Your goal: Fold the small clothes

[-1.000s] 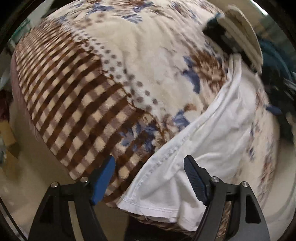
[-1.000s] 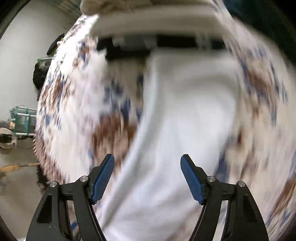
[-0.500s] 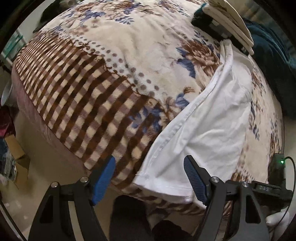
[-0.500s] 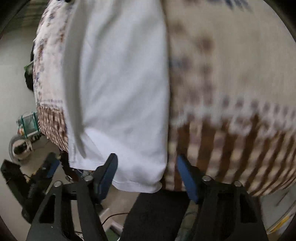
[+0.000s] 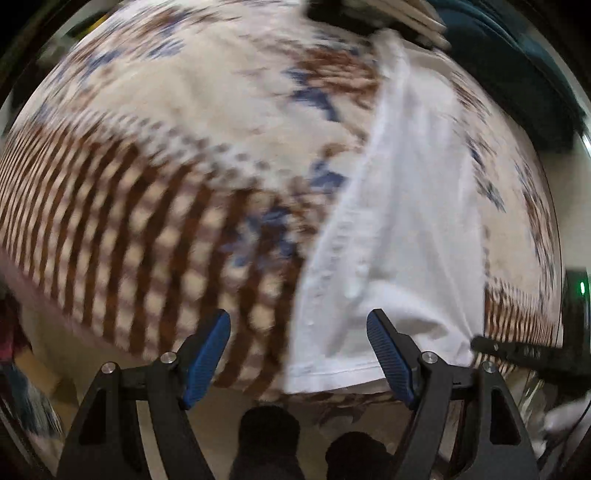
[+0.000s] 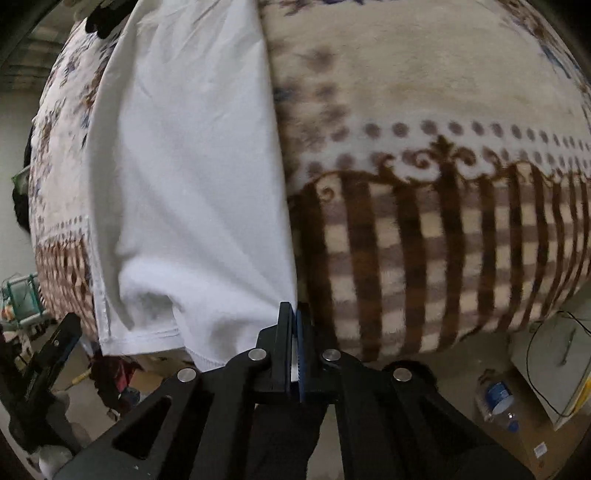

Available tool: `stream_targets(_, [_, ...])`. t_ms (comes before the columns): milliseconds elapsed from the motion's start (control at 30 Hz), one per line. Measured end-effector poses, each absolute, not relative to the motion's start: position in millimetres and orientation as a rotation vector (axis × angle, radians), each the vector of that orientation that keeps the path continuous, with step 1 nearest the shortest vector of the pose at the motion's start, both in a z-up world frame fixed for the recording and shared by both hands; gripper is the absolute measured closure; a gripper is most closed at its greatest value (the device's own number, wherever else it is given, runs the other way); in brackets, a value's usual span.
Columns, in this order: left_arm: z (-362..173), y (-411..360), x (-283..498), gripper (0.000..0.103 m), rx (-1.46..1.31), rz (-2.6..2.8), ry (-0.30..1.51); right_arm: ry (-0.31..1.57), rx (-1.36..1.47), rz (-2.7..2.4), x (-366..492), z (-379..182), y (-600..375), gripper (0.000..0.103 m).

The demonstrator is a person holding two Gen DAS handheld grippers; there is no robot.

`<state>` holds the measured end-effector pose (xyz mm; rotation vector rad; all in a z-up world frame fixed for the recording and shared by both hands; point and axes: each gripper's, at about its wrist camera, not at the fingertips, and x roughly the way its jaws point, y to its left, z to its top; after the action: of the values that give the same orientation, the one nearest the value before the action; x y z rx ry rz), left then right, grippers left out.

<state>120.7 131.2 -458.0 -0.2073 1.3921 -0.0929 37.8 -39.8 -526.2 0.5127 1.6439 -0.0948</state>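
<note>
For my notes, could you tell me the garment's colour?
The garment is plain white; the right wrist view shows it best.

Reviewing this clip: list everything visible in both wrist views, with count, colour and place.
white garment: one, white, flat on the blanket, hem at the near edge
blanket: one, cream with brown checks and blue flowers, covering the bed
folded clothes: small stack, pale, far end
dark cloth: one, teal, far right
bottle: one, clear with blue label, floor
left gripper: black, blue pads, open above hem
right gripper: shut on garment's corner
</note>
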Motion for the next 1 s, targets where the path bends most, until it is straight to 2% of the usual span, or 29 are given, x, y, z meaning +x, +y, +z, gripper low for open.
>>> stream_targets(133, [-491, 99, 138, 0.028, -0.085, -0.132, 1.469, 1.639, 0.523, -0.129, 41, -530, -51, 0.101])
stream_targets(233, [-521, 117, 147, 0.028, -0.126, -0.034, 1.542, 1.636, 0.524, -0.161, 47, -536, -57, 0.101])
stream_targets(333, [-514, 146, 145, 0.028, -0.236, -0.007, 1.520, 1.643, 0.517, -0.204, 45, -533, -65, 0.103])
stream_targets(500, [-498, 169, 140, 0.030, -0.455, -0.116, 1.495, 1.624, 0.811, -0.087, 30, -523, -85, 0.099])
stream_targets(533, [-499, 168, 141, 0.030, -0.474, -0.139, 1.497, 1.630, 0.866, -0.060, 27, -521, -83, 0.096])
stream_targets(600, [-501, 166, 142, 0.030, -0.463, -0.158, 1.494, 1.621, 0.972, -0.039, 19, -522, -82, 0.065])
stream_targets(667, [-505, 157, 143, 0.032, -0.466, -0.183, 1.492, 1.636, 1.134, -0.037, 4, -534, -76, 0.060])
stream_targets(733, [-509, 150, 142, 0.048, -0.469, -0.192, 1.492, 1.677, 1.227, -0.054, -7, -549, -66, 0.060])
stream_targets(767, [-512, 148, 144, 0.074, -0.466, -0.193, 1.500, 1.688, 1.283, -0.086, -13, -558, -61, 0.060])
stream_targets(800, [-514, 145, 145, 0.093, -0.455, -0.187, 1.511, 1.674, 1.329, -0.104, -16, -564, -57, 0.060])
stream_targets(833, [-514, 142, 145, 0.094, -0.444, -0.176, 1.509, 1.660, 1.351, -0.120, -19, -569, -56, 0.060])
stream_targets(867, [-511, 140, 143, 0.097, -0.450, -0.175, 1.491, 1.626, 1.359, -0.172, -21, -570, -55, 0.069])
stream_targets(900, [-506, 143, 139, 0.099, -0.454, -0.172, 1.469, 1.599, 1.351, -0.198, -22, -570, -56, 0.094])
stream_targets(933, [-499, 144, 137, 0.099, -0.453, -0.171, 1.446, 1.588, 1.324, -0.225, -23, -567, -55, 0.100])
stream_targets(1000, [-489, 151, 133, 0.100, -0.467, -0.181, 1.425, 1.572, 1.257, -0.244, -22, -555, -52, 0.100])
